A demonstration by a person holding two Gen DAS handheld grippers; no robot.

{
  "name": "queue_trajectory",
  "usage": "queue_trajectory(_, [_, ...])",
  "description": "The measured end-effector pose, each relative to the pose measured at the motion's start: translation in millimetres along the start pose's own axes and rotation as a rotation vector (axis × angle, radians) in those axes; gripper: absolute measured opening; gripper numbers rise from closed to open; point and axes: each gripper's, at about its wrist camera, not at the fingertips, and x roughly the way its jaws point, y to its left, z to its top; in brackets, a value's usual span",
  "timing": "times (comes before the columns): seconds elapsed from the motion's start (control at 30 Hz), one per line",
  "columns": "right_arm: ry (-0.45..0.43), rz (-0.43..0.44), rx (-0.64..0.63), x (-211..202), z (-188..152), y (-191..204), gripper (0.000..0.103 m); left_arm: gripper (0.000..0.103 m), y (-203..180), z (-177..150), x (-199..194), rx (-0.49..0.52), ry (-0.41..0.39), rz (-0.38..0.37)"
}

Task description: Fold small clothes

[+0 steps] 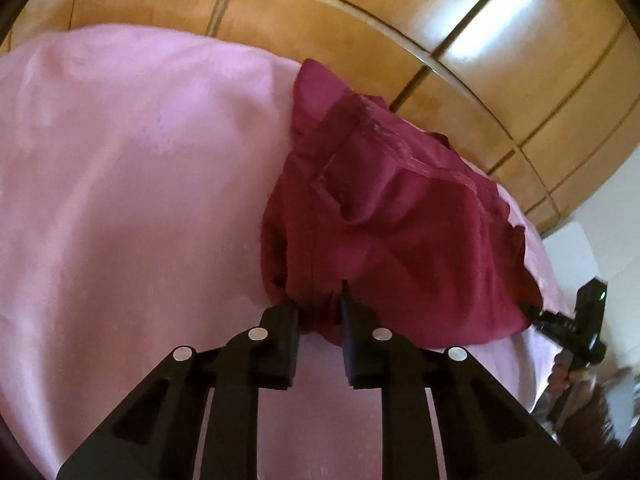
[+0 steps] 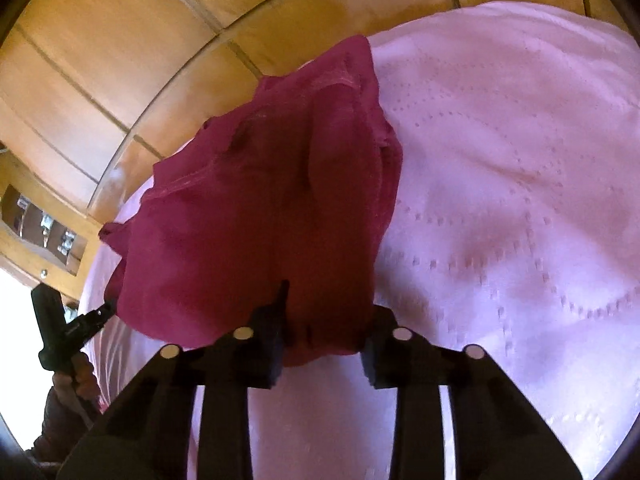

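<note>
A dark red garment (image 1: 400,220) lies crumpled on a pink bedspread (image 1: 120,180). My left gripper (image 1: 320,308) is at its near hem, with bunched cloth pinched between the fingers. In the right wrist view the same garment (image 2: 260,200) spreads away from my right gripper (image 2: 328,312). Its fingers stand apart with the near hem lying between them, and the right finger sits just beside the cloth's edge. Each gripper also shows in the other's view, at a near corner of the cloth: the right gripper (image 1: 524,306) and the left gripper (image 2: 108,306).
Wooden wardrobe doors (image 1: 480,60) stand close behind the bed's far edge. A wooden niche with small items (image 2: 44,224) is at the far left. The person's hand (image 1: 568,376) holds the right gripper's handle. The pink bedspread (image 2: 520,200) stretches wide to the right.
</note>
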Motion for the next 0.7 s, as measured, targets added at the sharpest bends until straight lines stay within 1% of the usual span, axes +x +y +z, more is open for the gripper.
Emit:
queue_trajectory(0.07, [0.000, 0.010, -0.012, -9, -8, 2, 0.024, 0.014, -4, -7, -9, 0.022, -0.008, -0.005])
queue_trajectory(0.2, [0.017, 0.027, -0.035, -29, -25, 2, 0.023, 0.014, -4, -27, -28, 0.023, -0.008, -0.034])
queue_trajectory(0.3, [0.048, 0.025, -0.057, -45, -45, -1, 0.023, 0.014, -10, -58, -51, 0.046, 0.005, -0.050])
queue_trajectory(0.4, [0.087, 0.029, -0.068, -62, -65, -4, 0.023, 0.014, -12, -84, -67, 0.028, 0.019, -0.079])
queue_trajectory(0.5, [0.132, 0.023, -0.110, -77, -82, -2, 0.023, 0.014, -14, -118, -86, 0.012, 0.043, -0.096])
queue_trajectory(0.57, [0.158, 0.025, -0.128, -81, -89, -1, 0.023, 0.014, -14, -129, -92, 0.007, 0.048, -0.099])
queue_trajectory(0.6, [0.160, 0.019, -0.137, -82, -89, 0, 0.026, 0.015, -15, -132, -95, 0.018, 0.047, -0.109])
queue_trajectory(0.63, [0.155, 0.011, -0.143, -82, -86, 0, 0.035, 0.019, -17, -129, -95, 0.025, 0.043, -0.111])
queue_trajectory(0.67, [0.148, 0.007, -0.143, -82, -84, 0, 0.037, 0.021, -16, -126, -98, 0.027, 0.024, -0.103])
queue_trajectory(0.7, [0.125, -0.007, -0.139, -83, -78, -1, 0.044, 0.031, -14, -119, -101, 0.023, -0.003, -0.106])
